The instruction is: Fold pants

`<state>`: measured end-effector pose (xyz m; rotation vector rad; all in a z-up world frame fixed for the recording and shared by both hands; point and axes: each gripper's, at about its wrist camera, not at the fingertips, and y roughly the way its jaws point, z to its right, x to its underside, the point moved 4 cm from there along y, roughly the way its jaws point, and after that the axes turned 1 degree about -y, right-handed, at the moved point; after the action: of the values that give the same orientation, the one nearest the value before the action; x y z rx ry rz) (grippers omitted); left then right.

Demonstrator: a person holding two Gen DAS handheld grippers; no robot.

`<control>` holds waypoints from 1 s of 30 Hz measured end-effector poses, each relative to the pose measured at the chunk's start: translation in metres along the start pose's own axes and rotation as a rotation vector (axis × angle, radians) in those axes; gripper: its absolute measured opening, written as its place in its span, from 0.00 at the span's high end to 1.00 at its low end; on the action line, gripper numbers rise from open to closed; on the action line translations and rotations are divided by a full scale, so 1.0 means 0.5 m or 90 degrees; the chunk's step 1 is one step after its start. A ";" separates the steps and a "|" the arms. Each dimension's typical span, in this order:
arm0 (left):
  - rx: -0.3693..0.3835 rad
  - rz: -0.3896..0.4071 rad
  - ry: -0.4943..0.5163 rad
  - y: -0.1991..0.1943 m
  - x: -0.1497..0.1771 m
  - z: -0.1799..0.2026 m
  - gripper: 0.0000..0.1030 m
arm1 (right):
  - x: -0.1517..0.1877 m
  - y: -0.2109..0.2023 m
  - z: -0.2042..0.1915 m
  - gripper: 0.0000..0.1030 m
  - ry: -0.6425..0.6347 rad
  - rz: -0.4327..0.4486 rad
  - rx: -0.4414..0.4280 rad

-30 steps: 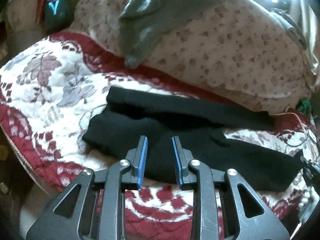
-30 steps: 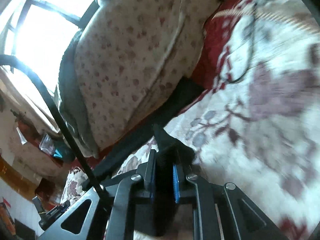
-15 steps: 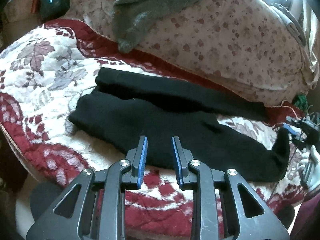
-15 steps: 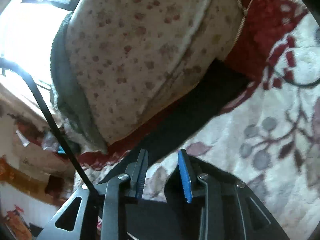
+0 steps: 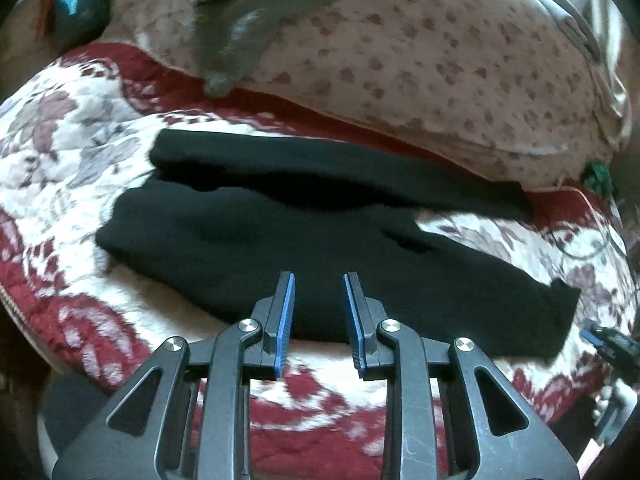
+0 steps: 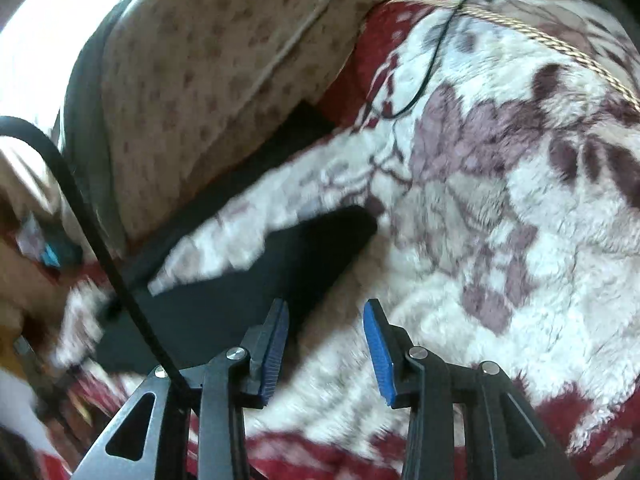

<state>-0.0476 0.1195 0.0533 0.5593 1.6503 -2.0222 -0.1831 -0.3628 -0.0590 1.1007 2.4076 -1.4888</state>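
- On the red-and-white floral blanket point(image 5: 76, 168) we see the black pants point(image 5: 304, 248) spread flat, their two legs running side by side across the bed toward the right of the left wrist view.
- Behind the pants lies a large cushion with a small flower print point(image 5: 420, 64), and the farther leg lies right along its base.
- Over the cushion's top a grey knitted garment point(image 5: 248, 28) hangs down, its tip close to the blanket's red border.
- Our left gripper point(image 5: 319, 296) hovers at the near edge of the pants; its blue-lined jaws stand a modest gap apart, nothing is between them, and we cannot make out any contact with the cloth.
- Our right gripper point(image 6: 326, 320) is over the blanket by the end of the nearer leg; its jaws have just been opening and now stand apart, with only white blanket pile showing between them.
- From the right wrist view the pants point(image 6: 280, 272) lie just left of and beyond that gripper's left finger point(image 6: 276, 340), free of the pads.
- A thin black cable point(image 6: 420, 76) loops over the blanket farther off, and a gold cord point(image 6: 560, 48) edges the blanket near the top right.
- At the far right of the left wrist view the right gripper's blue tip point(image 5: 600, 340) shows beside the leg's end.
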 end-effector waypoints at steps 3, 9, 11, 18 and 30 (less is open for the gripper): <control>0.018 -0.016 0.021 0.007 0.013 0.025 0.77 | 0.025 0.040 -0.012 0.64 -0.035 -0.032 -0.009; 0.018 -0.056 0.009 0.032 0.033 0.029 0.77 | 0.011 0.090 -0.125 0.61 -0.162 -0.018 0.002; 0.016 -0.052 0.006 0.031 0.034 0.030 0.77 | -0.006 0.102 -0.163 0.61 -0.174 -0.013 -0.027; 0.020 -0.056 -0.007 0.034 0.030 0.028 0.77 | -0.059 0.194 -0.241 0.61 -0.158 0.010 -0.077; 0.021 -0.072 -0.018 0.063 0.035 0.018 0.77 | -0.115 0.267 -0.212 0.71 -0.023 -0.012 -0.161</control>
<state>-0.0434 0.1035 0.0198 0.4571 1.6681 -2.1313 -0.0290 -0.2720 -0.0778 0.9884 2.5006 -1.1572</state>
